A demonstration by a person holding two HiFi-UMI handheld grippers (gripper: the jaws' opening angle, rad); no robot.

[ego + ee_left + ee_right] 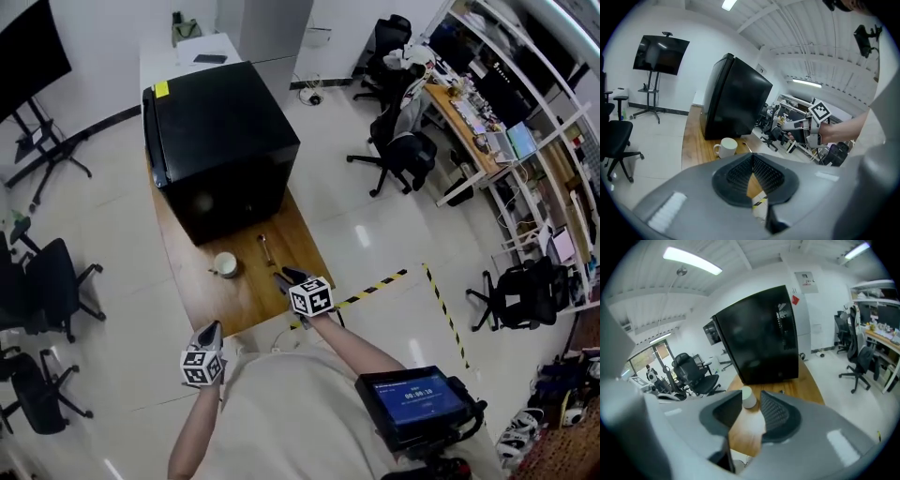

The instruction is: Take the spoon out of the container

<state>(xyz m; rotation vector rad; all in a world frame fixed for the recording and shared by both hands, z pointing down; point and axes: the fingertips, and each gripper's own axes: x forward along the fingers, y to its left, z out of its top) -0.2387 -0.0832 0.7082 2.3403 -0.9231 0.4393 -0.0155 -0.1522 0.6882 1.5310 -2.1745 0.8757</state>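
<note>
On the wooden table in the head view, the spoon lies flat on the bare wood, just to the right of the white mug and apart from it, in front of the black cabinet. Nothing sticks up out of the mug, so the task looks done: the spoon is out of its container and set down. The right gripper hangs near the spoon on the person's side of it, without touching it. The left gripper is held back by the table's near edge, well apart from both spoon and mug.

From the left gripper view, its two jaws meet at their tips with nothing caught between them, and only wood and floor show in the wedge behind the tips. The mug stands beyond them, the spoon a thin line just right of it. The right gripper hovers above the table farther right, and nothing shows in it.

From the right gripper view, the jaws stand partly apart and hold nothing. Through the gap the mug shows on the wood ahead, well beyond the tips. What is left, by my reading, is at most to draw both hands back
</note>
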